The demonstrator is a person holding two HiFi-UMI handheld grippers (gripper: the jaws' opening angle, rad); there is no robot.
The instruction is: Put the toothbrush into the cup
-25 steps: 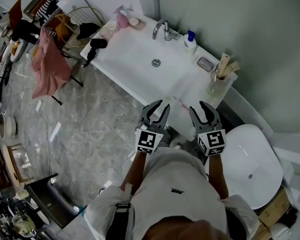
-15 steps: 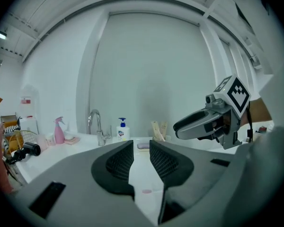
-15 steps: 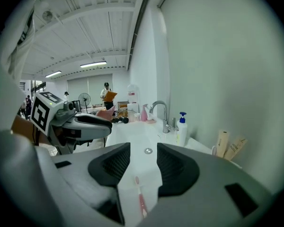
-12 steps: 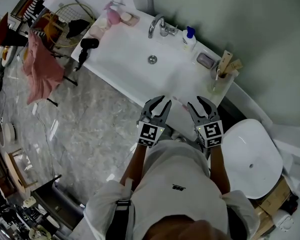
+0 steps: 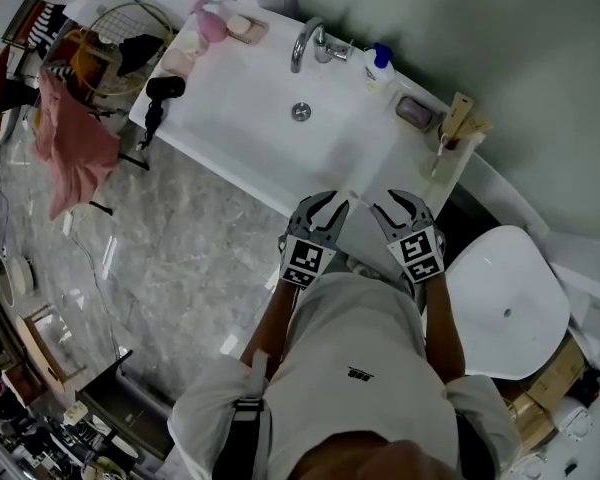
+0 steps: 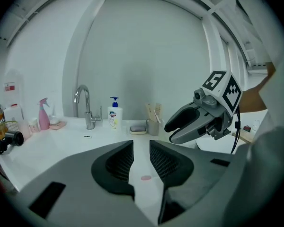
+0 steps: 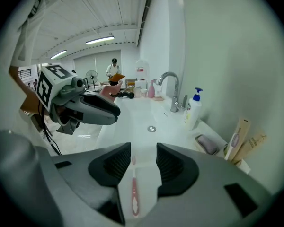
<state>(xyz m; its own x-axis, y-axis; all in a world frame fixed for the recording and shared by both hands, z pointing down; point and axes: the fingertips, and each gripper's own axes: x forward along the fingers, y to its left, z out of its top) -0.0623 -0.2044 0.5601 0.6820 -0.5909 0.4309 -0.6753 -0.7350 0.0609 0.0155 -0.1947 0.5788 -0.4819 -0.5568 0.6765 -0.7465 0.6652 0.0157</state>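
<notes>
head view: the reach was in hand and nothing had been picked up yet. left gripper (image 5: 323,208) and right gripper (image 5: 392,206) hung side by side over the near edge of the desk (image 5: 250,108), both with fingers spread. the cup (image 5: 448,158) stood ahead and to the right of the right fingers, well apart, with upright packets (image 5: 462,118) already in it. the toothbrush (image 7: 134,193) was too faint here to place.

left gripper view: fingers spread, nothing pinched. the gap showed only bare desk and a small pink spot (image 6: 146,178); could not tell what it was. the cup sat far ahead, just right of the gap.

right gripper view: fingers spread wide, and they had just eased inward a little. the pink toothbrush lay flat on the desk, lengthwise in line with the gap and below the pads, apparently untouched.

judgement: the next move called for lowering the right fingers astride the handle and closing on it. after that, lift it, carry it ahead and right to the cup, and tip it upright clear of the packets.
</notes>
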